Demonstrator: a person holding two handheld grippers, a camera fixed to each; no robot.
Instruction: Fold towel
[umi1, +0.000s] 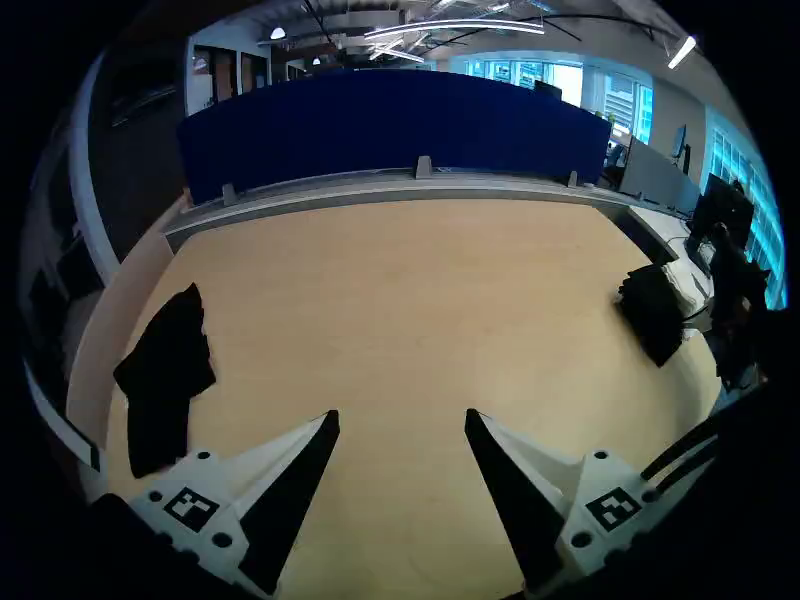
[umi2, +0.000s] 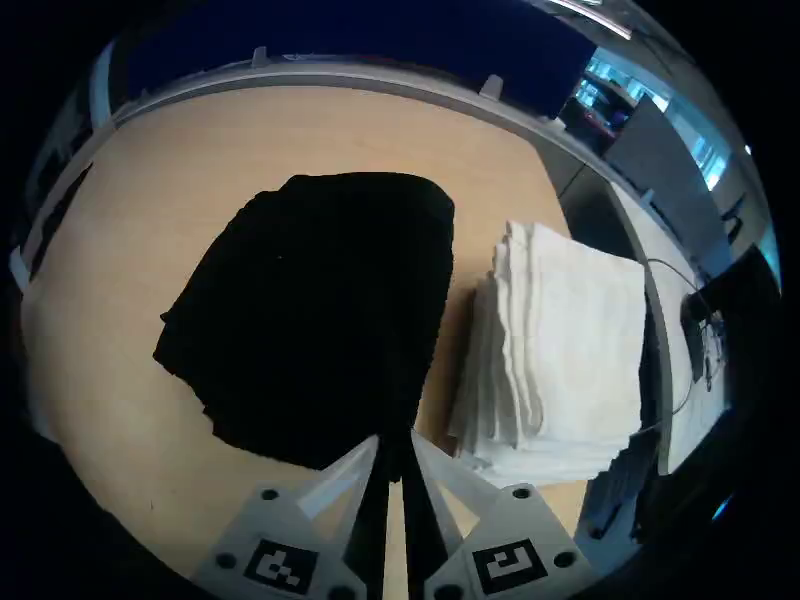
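In the right gripper view a black towel (umi2: 320, 320) lies folded flat on the wooden table (umi2: 120, 200). My right gripper (umi2: 396, 445) is shut, its tips meeting at the towel's near edge; I cannot tell whether cloth is pinched between them. In the left gripper view my left gripper (umi1: 402, 425) stands open above bare tabletop (umi1: 400, 300), nothing between its fingers. Another black towel (umi1: 165, 370) lies crumpled at the table's left edge, well left of that gripper.
A stack of folded white towels (umi2: 565, 350) sits just right of the black towel. A dark pile (umi1: 655, 310) lies at the table's far right. A blue divider (umi1: 400, 125) runs along the back edge. Cables (umi2: 690, 330) and desks stand beyond the right edge.
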